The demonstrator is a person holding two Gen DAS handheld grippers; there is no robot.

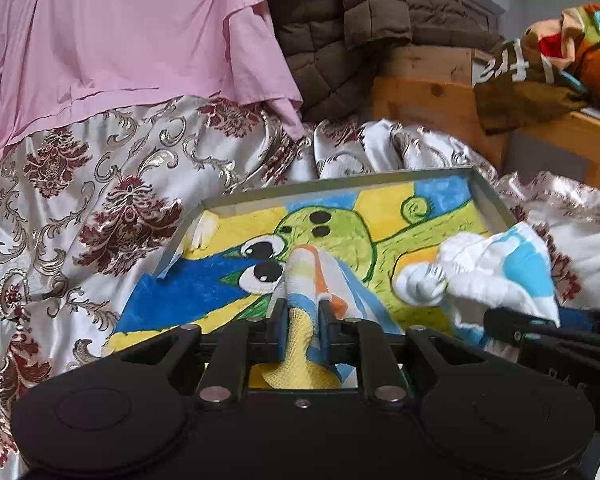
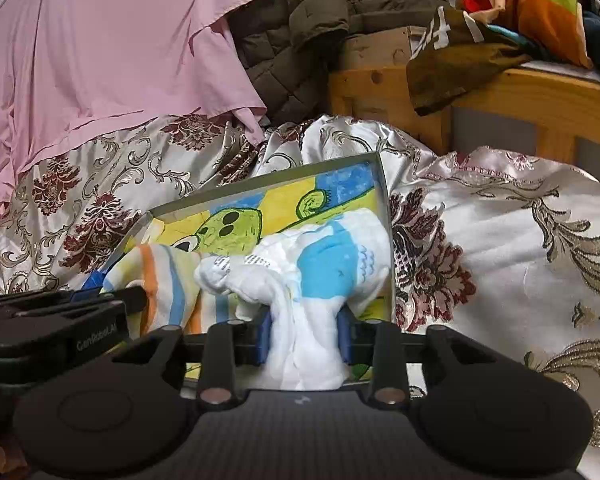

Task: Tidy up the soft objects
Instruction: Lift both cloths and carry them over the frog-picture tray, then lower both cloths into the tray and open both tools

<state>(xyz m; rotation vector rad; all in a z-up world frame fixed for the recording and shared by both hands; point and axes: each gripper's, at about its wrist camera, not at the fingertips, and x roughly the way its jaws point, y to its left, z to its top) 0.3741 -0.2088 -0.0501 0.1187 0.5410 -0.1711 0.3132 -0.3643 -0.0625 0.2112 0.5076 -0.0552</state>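
A shallow grey tray (image 1: 340, 184) with a bright cartoon picture on its floor lies on the patterned satin bedspread; it also shows in the right wrist view (image 2: 382, 184). My left gripper (image 1: 302, 312) is shut on a striped orange, blue and yellow cloth (image 1: 306, 268) and holds it over the tray. My right gripper (image 2: 306, 330) is shut on a white and blue cloth (image 2: 324, 264) over the tray's right side. The striped cloth (image 2: 168, 280) and the white and blue cloth (image 1: 496, 268) each show in the other view.
The satin bedspread (image 1: 100, 208) surrounds the tray. A pink sheet (image 1: 120, 32) and a brown quilted jacket (image 1: 340, 40) are heaped behind. A wooden bed frame (image 2: 540, 92) with a pile of colourful clothes (image 2: 540, 8) stands at the back right.
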